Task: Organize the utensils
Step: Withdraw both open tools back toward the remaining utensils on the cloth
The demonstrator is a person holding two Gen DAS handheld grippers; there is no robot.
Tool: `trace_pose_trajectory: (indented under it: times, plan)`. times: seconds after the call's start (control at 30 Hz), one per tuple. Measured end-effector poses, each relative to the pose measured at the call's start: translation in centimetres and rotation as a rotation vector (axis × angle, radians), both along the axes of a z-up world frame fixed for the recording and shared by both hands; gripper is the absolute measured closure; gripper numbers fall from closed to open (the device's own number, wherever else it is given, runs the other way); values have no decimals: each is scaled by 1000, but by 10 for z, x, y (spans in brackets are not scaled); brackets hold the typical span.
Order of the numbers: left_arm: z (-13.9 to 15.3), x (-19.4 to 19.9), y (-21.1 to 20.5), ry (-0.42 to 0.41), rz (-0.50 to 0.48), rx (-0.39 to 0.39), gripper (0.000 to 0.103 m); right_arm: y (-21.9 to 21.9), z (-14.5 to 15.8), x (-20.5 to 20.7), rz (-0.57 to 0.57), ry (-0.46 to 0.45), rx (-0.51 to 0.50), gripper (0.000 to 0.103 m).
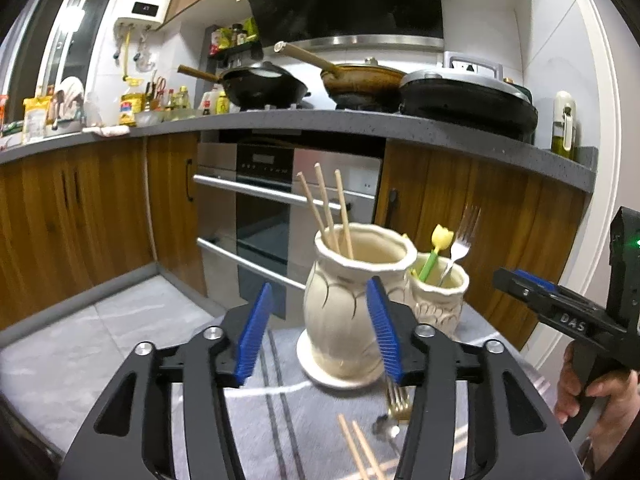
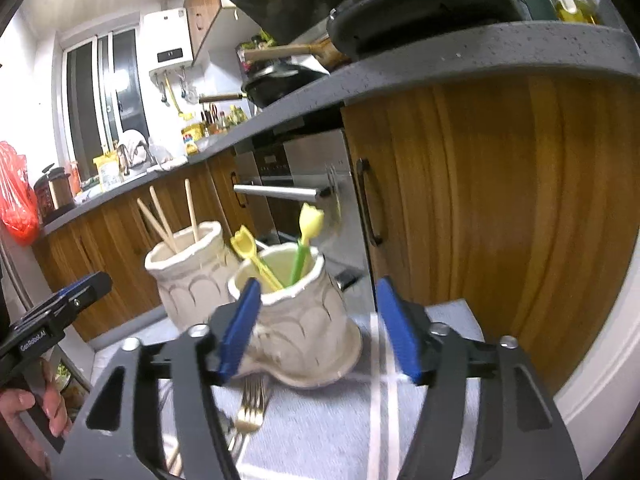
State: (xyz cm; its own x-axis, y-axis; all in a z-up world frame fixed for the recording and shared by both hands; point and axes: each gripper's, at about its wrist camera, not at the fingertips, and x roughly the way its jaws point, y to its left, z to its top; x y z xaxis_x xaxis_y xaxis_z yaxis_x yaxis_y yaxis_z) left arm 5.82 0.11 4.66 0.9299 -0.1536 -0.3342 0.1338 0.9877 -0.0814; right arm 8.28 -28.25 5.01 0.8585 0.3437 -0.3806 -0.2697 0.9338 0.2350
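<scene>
Behind open jaws, two vases [image 1: 344, 304].

A tall cream jar [image 1: 344, 308] is stood upright on a grey striped cloth [image 1: 288, 420]. Three wooden chopsticks [image 1: 328, 208] are leaned inside it. A short cream jar [image 1: 440, 300] is set just beside it, nearer the cloth's far edge. In the short jar, two yellow tulip-topped sticks [image 2: 296, 240] and a silver fork [image 1: 460, 244] are held upright. A gold fork [image 2: 250, 404] and two more chopsticks [image 1: 360, 448] are laid flat near the cloth's near edge.
</scene>
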Motion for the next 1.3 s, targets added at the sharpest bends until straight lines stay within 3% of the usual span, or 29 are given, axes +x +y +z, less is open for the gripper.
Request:
trace_pose_trajectory:
  times: [0.17, 0.3, 0.8, 0.93, 1.1, 1.3]
  plan:
    - [-7, -14, -5, 23, 14, 68, 26, -2, -8, -16, 28, 49, -54, 16]
    - [-15, -23, -8, 66, 16, 88, 24, 1, -13, -27, 38, 73, -102, 10]
    - [-35, -52, -16, 192, 37, 87, 20, 7, -23, -62, 65, 127, -108, 6]
    - [-35, -51, -25, 212, 22, 139, 20, 13, -18, -68, 72, 144, -142, 6]
    - [-24, -44, -29, 216, 20, 158, 15, 26, 4, -59, 76, 122, -209, 6]
    - [-37, -40, -20, 294, 28, 95, 15, 33, 11, -34, 86, 182, -170, 6]
